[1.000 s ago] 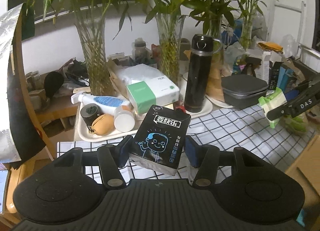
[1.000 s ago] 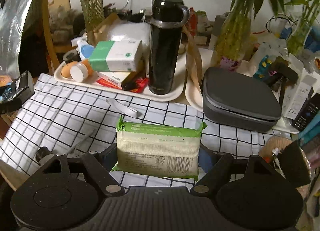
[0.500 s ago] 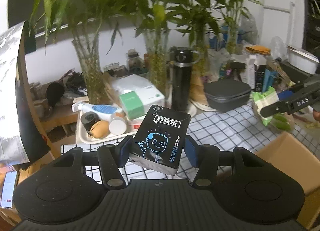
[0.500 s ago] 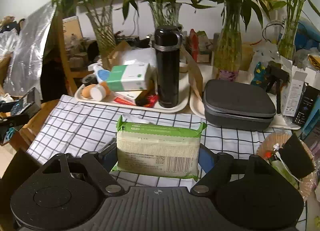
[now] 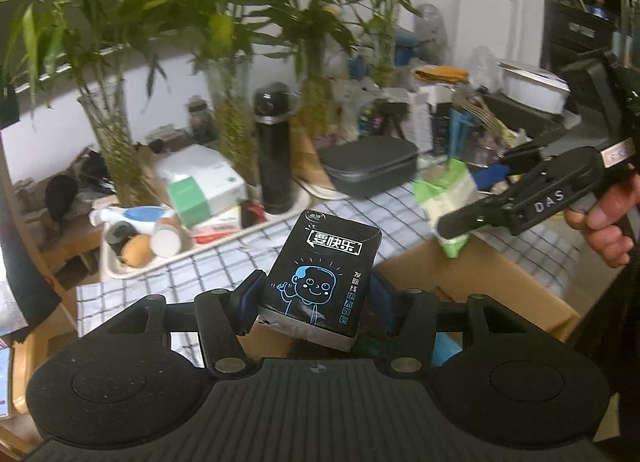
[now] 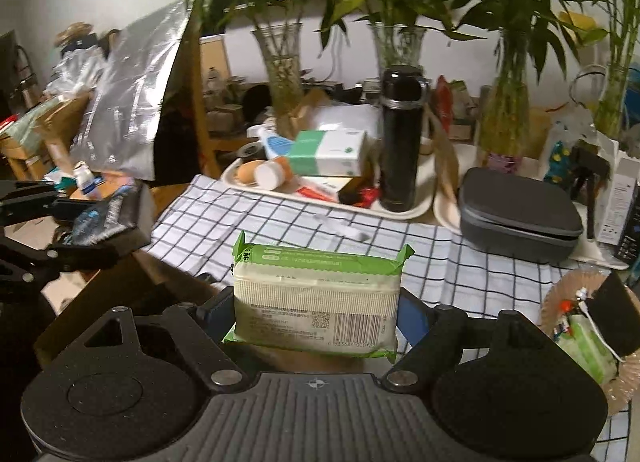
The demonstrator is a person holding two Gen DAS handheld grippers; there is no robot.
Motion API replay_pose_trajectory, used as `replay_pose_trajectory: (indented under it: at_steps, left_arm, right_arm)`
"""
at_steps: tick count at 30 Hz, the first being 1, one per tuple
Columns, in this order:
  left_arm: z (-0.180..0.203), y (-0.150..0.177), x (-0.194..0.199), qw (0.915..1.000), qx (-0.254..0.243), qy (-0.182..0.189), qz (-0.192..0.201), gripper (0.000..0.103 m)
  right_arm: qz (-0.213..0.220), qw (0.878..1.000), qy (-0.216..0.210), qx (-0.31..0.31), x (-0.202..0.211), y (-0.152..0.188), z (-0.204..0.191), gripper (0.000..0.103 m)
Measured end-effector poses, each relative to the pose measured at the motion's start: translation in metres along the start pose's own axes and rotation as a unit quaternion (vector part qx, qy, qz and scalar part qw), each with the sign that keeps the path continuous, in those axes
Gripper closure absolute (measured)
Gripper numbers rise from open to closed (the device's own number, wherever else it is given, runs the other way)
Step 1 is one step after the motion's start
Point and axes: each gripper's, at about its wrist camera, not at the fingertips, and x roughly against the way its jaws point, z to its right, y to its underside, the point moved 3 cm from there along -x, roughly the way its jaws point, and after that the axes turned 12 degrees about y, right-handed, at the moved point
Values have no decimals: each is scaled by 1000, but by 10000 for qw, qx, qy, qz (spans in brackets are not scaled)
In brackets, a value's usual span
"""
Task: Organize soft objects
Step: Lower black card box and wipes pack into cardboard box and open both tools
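Tissue packs both clamped: left gripper [image 5: 316, 294] pinches black pack [image 5: 320, 282]; right gripper [image 6: 316, 314] pinches green pack [image 6: 316, 302]. Both above cardboard box [image 5: 472, 282].

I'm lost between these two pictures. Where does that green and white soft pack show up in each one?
Left wrist view: the green and white pack is at the right, in the jaws of the right gripper, above the cardboard box.
Right wrist view: the same pack sits bottom centre, between the jaws.
Shared landmark: the black flask.
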Motion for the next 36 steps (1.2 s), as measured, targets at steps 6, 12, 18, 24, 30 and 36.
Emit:
replay_pose_trajectory:
  at_steps: [6, 12, 18, 24, 30, 36]
  left_arm:
    - [23, 10, -6, 9984, -91, 505, -239, 42]
    - [34, 22, 3, 9990, -334, 135, -258, 29]
    - [33, 27, 16, 9993, -231, 61, -286, 29]
    - [29, 27, 27, 9999, -33, 0, -148, 29]
    - [22, 31, 39, 9998, -16, -189, -51, 29]
    - [12, 37, 47, 9996, 132, -232, 9, 29]
  right_arm:
    - [-38, 9988, -351, -335, 8, 7, 6, 20]
    - [-20, 9979, -489, -415, 14, 12, 6, 20]
    - [-37, 9973, -726, -128, 19, 19, -6, 20]
    - [-67, 9953, -953, 184, 22, 24, -18, 20]
    - [-160, 9915, -1159, 566, 23, 28, -30, 20]
    - [-360, 9862, -1129, 1160, 19, 35, -47, 8]
